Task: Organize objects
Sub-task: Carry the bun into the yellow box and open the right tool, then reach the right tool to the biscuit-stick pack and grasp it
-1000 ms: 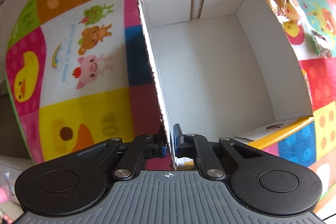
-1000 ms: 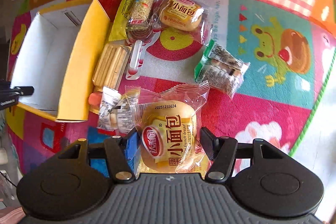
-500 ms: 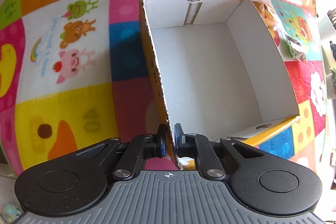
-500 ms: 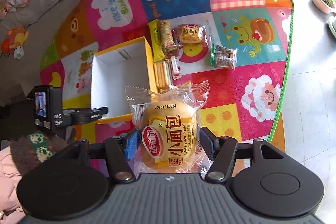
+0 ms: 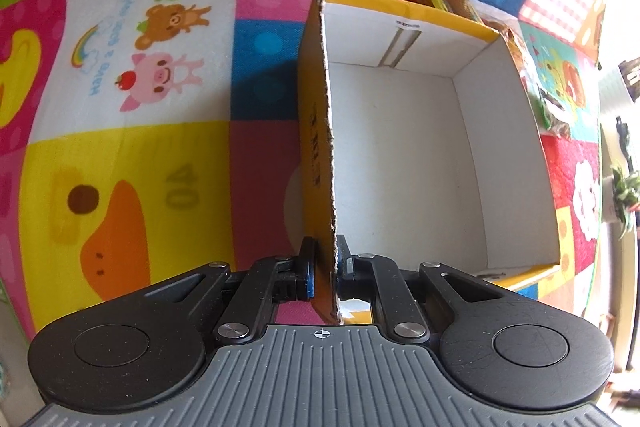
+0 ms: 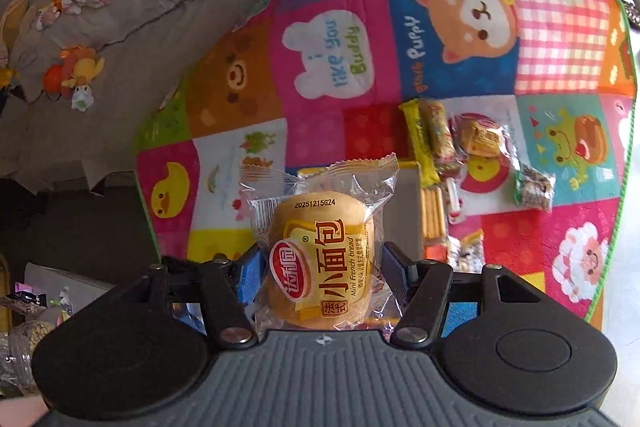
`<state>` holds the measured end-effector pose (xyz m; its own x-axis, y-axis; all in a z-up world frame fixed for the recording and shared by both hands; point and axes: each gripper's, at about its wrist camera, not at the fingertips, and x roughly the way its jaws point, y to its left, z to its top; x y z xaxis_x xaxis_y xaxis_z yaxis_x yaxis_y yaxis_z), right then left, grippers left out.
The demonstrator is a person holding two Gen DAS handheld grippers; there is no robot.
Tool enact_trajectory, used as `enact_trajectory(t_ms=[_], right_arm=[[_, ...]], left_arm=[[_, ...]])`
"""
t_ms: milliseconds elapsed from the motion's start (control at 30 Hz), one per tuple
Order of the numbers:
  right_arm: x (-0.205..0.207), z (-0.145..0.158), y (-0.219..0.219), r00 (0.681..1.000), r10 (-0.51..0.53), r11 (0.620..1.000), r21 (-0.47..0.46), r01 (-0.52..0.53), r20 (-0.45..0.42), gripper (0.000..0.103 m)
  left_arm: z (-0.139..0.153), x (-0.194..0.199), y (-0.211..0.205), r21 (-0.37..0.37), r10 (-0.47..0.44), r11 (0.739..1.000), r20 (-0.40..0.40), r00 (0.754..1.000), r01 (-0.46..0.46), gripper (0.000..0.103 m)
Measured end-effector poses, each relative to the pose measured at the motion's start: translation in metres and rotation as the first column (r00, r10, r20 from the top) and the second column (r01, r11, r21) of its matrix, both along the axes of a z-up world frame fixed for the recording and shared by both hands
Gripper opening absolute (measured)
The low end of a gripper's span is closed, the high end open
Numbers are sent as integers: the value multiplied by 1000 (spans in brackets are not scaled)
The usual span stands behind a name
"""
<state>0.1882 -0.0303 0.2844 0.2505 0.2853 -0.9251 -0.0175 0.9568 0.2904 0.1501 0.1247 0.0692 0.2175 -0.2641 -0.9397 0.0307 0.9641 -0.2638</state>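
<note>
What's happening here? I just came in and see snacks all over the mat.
A person is tidying snacks into a box. The left gripper is clamped on one wall of the empty yellow box, steadying it. The right gripper holds a wrapped mini bread bun up above the mat. Other snack packets lie beside the box.

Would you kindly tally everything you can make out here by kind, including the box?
Mini French bread packets: 2
Grain bar in yellow wrapper: 1
Biscuit-stick packet: 1
Green-edged packet: 1
Cardboard box: 1
Small bits beside the sticks: too unclear to count
Total: 6 counted
</note>
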Motion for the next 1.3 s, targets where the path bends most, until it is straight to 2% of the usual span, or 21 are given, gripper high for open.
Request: enact_trajectory(t_ms=[67,200,433,600,800,1033,1133,1200,1300], right_arm=[[6,-4,2,999,-32,999,-2,32,1,81],[1,-12,-26,995,-93,995,26,94,-29,81],[-38,-47,-134,969,-236,962,-161,221,-76,81],[-64,-82,-183,954,-261,946,-234,223,-146,81],[-58,-121,-182,968,-157,962,-253,105,-194,81],[-21,-147,-179,985,-42,976,-217,4,-170,81],[-6,-154,-165,985,94,980,-160,-116,-142,81],[5,-162,-150,972,205,972,-93,-216,-118,81],[22,-179,-126,958,277,957,-71,-282,-78,81]], left_arm=[[0,0,2,-8,10,1000,-2,1000,-10,11],[-3,0,1,-1,28,1000,-22,999,-28,12],[-4,8,-9,3,51,999,-37,998,-51,12],[-4,18,-11,4,92,996,-45,995,-92,12],[-4,27,-6,41,139,990,-50,989,-137,10],[-1,22,-2,100,177,981,-86,980,-168,9],[-1,20,1,121,205,974,-103,973,-192,9],[-1,18,3,131,230,968,-112,967,-215,9],[0,16,7,137,278,955,-110,954,-263,9]])
